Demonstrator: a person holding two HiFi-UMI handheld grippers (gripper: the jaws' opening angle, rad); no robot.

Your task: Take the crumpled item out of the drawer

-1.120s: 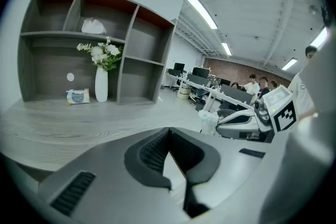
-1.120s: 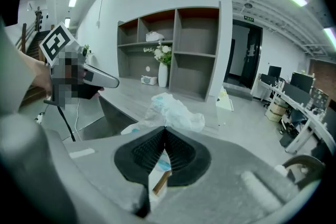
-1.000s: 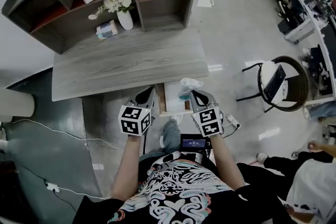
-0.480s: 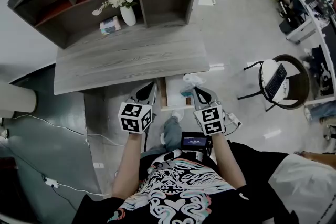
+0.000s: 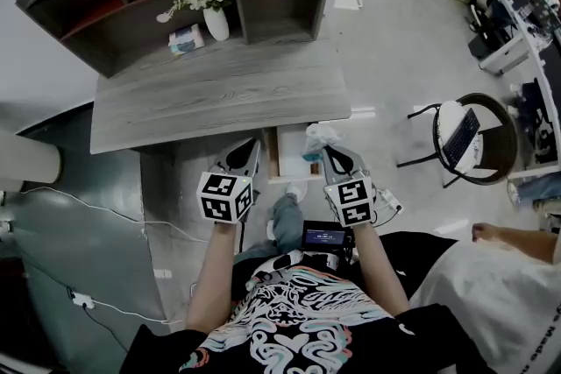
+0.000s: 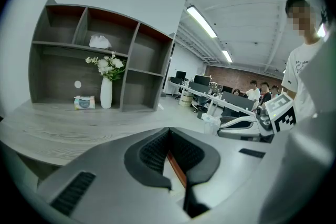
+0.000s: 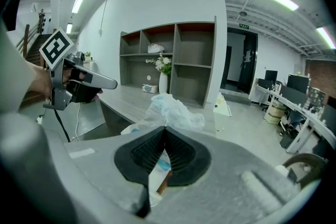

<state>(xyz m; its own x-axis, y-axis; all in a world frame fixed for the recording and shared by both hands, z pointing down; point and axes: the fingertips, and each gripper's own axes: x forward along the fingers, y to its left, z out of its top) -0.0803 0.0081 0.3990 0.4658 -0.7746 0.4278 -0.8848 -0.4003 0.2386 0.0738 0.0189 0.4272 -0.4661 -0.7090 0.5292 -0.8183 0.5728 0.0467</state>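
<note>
The crumpled item is a white plastic bag [image 5: 319, 137] with some blue on it. My right gripper [image 5: 327, 152] is shut on the bag [image 7: 170, 112], which bulges out past the jaw tips of the right gripper [image 7: 164, 129]. It hangs above the right side of the open drawer [image 5: 287, 160] under the desk's front edge. My left gripper [image 5: 249, 153] is level with it, just left of the drawer. In its own view the left gripper [image 6: 168, 131] is shut with nothing in it, and a brown drawer edge shows below the pads.
The grey wooden desk [image 5: 219, 96] carries a shelf unit [image 5: 263, 4] with a white vase of flowers [image 5: 215, 17], a tissue pack [image 5: 186, 38] and a white cloth. A chair [image 5: 465, 140] stands right. Cables [image 5: 105, 219] run on the floor left. A person [image 5: 500, 276] is at lower right.
Both grippers and the bag hold about the same place above the drawer. The person at the lower right has moved along the edge of the view.
</note>
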